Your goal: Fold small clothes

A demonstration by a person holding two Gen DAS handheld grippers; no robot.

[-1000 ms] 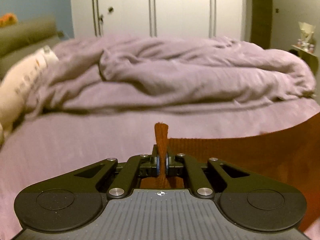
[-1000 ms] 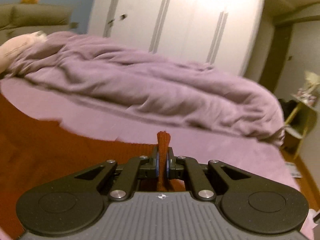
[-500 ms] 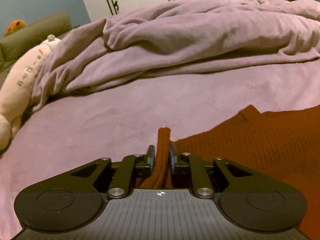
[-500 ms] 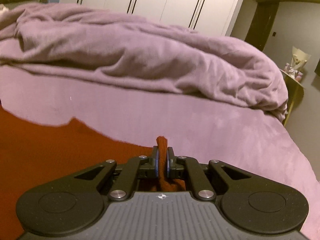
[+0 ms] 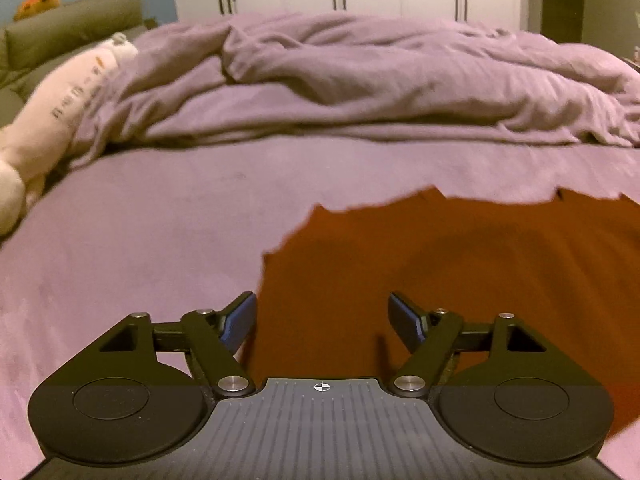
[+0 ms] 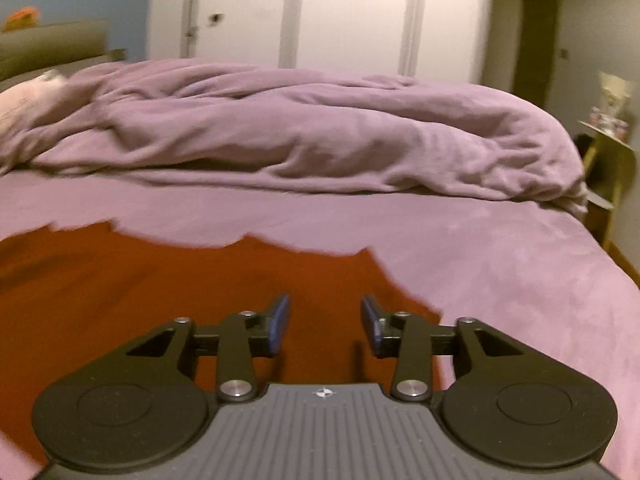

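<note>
A rust-orange knitted garment (image 5: pixel 460 264) lies spread flat on the purple bed sheet (image 5: pixel 140 240). My left gripper (image 5: pixel 322 320) hovers over its left edge, jaws opening, with the cloth lying below them and not pinched. In the right wrist view the same garment (image 6: pixel 160 280) fills the lower left. My right gripper (image 6: pixel 325 326) is above its right edge, jaws also opening, with nothing pressed between the blue pads.
A rumpled purple duvet (image 5: pixel 380 80) is heaped across the far half of the bed. A cream plush toy (image 5: pixel 52 116) lies at the left. White wardrobe doors (image 6: pixel 340 12) stand behind. A small side table (image 6: pixel 608 160) is beyond the bed's right edge.
Both grippers were shut on pinched folds of the orange garment. They sank toward the bed, then let go, and the garment now lies flat beneath the open jaws.
</note>
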